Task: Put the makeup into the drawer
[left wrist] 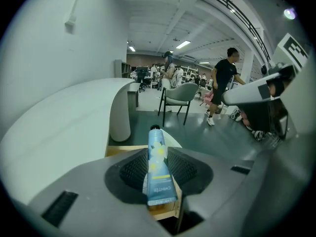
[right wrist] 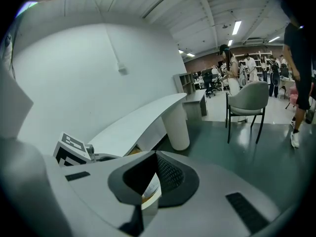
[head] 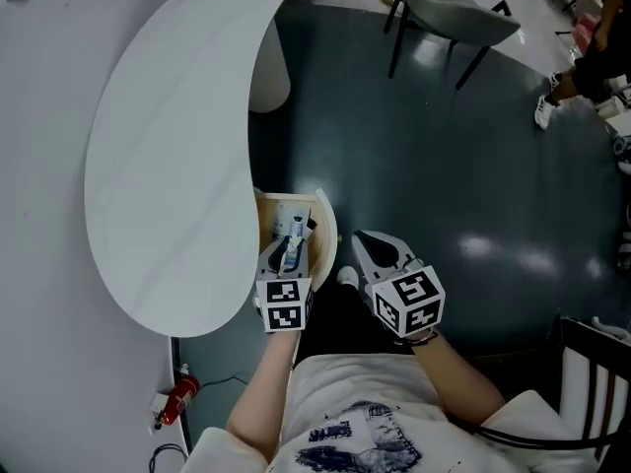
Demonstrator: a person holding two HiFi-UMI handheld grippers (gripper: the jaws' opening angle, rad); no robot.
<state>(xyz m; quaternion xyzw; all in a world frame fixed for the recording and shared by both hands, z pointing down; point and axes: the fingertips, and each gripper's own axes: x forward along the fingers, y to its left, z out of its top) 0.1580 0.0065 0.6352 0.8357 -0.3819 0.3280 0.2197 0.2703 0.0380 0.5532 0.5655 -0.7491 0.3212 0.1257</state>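
Placement step: at lower centre, the left gripper point(head: 288, 254), fingers clamped on the blue makeup tube point(left wrist: 158, 164), hovered over the open drawer point(head: 329, 227); the right gripper point(head: 367, 243) had its fingers together, empty; the next move probably called for lowering and release.

The tube point(left wrist: 159, 169) in my left gripper point(left wrist: 158, 154) is pale blue with a white-and-yellow flower, a yellow band and a black cap. The pads point(left wrist: 132, 172) on it are black and ribbed, set in plain grey, as on my right gripper point(right wrist: 152, 177). Each gripper carries a marker cube point(head: 284, 304) of black squares on white, the table point(head: 168, 166) at ten o'clock is white, the drawer point(head: 326, 223) pale yellow wood, the floor point(head: 444, 146) glossy dark teal, and the chair point(head: 458, 13) at one o'clock grey on black legs.
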